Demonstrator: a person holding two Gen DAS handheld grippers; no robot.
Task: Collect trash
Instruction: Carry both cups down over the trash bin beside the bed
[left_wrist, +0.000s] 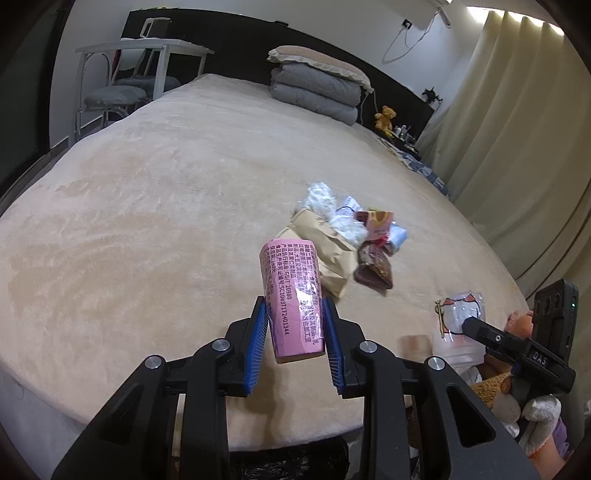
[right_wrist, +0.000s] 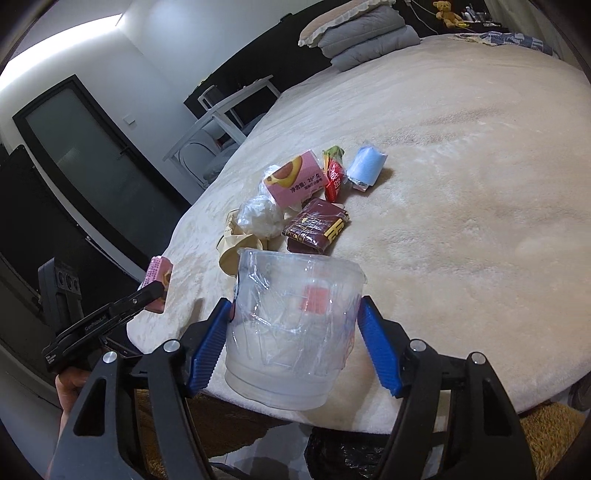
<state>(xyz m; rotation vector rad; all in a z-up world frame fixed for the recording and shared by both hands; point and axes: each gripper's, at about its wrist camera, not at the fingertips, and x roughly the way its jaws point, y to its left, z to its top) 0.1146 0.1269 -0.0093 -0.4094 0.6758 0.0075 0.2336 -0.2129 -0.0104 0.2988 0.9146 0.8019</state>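
Bedroom in a home. A wide bed (left_wrist: 166, 184) under a beige plush cover is seen. At its head: a dark headboard (left_wrist: 207, 40), folded grey quilts (left_wrist: 314, 92) topped by a pillow (left_wrist: 317, 61), a teddy bear (left_wrist: 384, 118). Beside the bed: cream curtains (left_wrist: 509, 147), a white table (left_wrist: 144, 48), a dark glazed door (right_wrist: 85, 155).

I have the left gripper (left_wrist: 295, 325) clamped tight, its blue pads (left_wrist: 258, 343) pressing both sides of a pink packet (left_wrist: 290, 299) at lower centre of the left wrist view. My right gripper (right_wrist: 295, 332) sits lower centre in its own view, jaws partway closed against a clear plastic cup (right_wrist: 291, 332). A hand (right_wrist: 70, 387) shows at the lower left edge there, gripping the left tool.
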